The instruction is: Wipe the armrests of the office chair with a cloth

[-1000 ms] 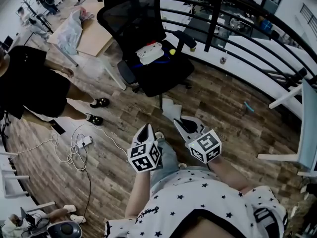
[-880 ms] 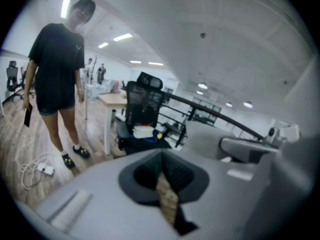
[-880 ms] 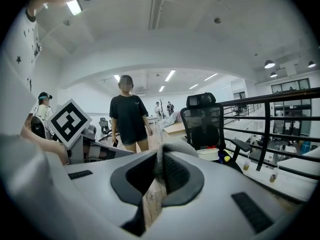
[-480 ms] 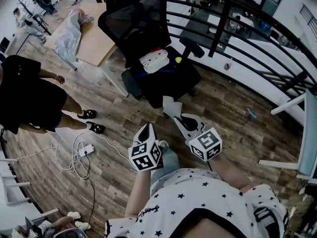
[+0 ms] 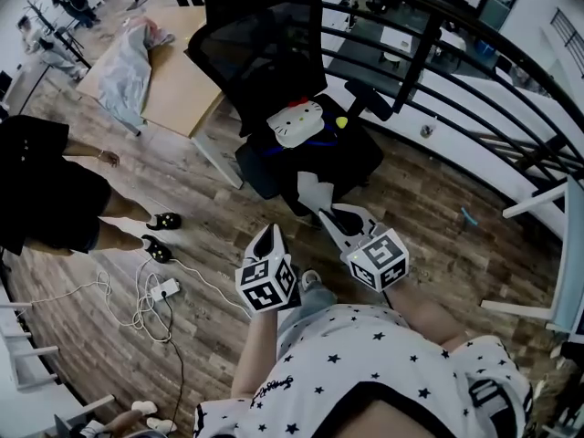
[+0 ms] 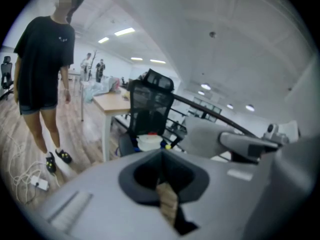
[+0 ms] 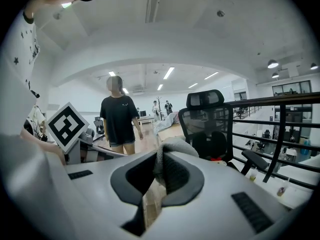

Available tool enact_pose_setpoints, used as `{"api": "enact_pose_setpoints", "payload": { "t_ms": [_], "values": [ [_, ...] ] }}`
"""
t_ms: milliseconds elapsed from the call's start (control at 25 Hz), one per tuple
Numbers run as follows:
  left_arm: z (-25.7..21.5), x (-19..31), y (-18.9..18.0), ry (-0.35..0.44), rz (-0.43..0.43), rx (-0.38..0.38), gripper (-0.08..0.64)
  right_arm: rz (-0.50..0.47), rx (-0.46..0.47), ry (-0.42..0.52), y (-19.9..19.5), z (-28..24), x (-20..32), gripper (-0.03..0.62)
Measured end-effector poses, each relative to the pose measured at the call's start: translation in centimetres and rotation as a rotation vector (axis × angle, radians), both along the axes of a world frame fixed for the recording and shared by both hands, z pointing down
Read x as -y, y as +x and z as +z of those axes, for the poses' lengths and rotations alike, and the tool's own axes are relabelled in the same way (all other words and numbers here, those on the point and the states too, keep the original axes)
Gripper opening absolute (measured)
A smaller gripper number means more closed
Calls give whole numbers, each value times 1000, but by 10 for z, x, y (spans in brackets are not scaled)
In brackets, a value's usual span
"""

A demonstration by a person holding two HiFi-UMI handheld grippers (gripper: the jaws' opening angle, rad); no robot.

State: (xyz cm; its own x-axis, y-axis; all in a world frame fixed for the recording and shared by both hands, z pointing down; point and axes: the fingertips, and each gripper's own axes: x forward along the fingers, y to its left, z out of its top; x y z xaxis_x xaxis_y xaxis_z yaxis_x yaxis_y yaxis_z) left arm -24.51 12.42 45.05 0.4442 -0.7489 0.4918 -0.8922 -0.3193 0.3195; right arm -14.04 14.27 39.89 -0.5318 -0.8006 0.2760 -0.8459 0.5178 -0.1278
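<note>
The right gripper [image 5: 330, 219] pinches the cloth [image 5: 310, 190] in its jaws, a white wad bulging out above the tips. The left gripper's [image 5: 270, 236] jaws are pressed together with nothing in them. Both hang over the floor, short of the chair [image 5: 265, 35], which stands straight ahead of them with its seat facing the person.

The cloth leads, just off the seat's front edge, so the right gripper is the nearer one. The armrest [image 5: 370, 94] on the railing side lies ahead and to the right of the cloth. It runs roughly front to back, slanting toward the railing. The other armrest [image 5: 248, 167] sits ahead and to the left, nearer the left gripper. A wipe would probably run along the pad, away from the person.
</note>
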Motion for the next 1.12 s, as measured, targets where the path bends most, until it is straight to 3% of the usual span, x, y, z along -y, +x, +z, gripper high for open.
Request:
{"api": "enact_pose_setpoints", "payload": {
  "t_ms": [440, 720, 1120],
  "values": [
    [13, 67, -46, -11, -16, -19, 6, -6, -30, 3, -36, 6, 76, 26],
    [22, 81, -58, -62, -19, -54, 6, -54, -75, -3, -55, 12, 111, 26],
    [46, 103, -69, -107, -126, -42, 5, -183, -107, -32, -73, 42, 176, 26]
  ]
}}
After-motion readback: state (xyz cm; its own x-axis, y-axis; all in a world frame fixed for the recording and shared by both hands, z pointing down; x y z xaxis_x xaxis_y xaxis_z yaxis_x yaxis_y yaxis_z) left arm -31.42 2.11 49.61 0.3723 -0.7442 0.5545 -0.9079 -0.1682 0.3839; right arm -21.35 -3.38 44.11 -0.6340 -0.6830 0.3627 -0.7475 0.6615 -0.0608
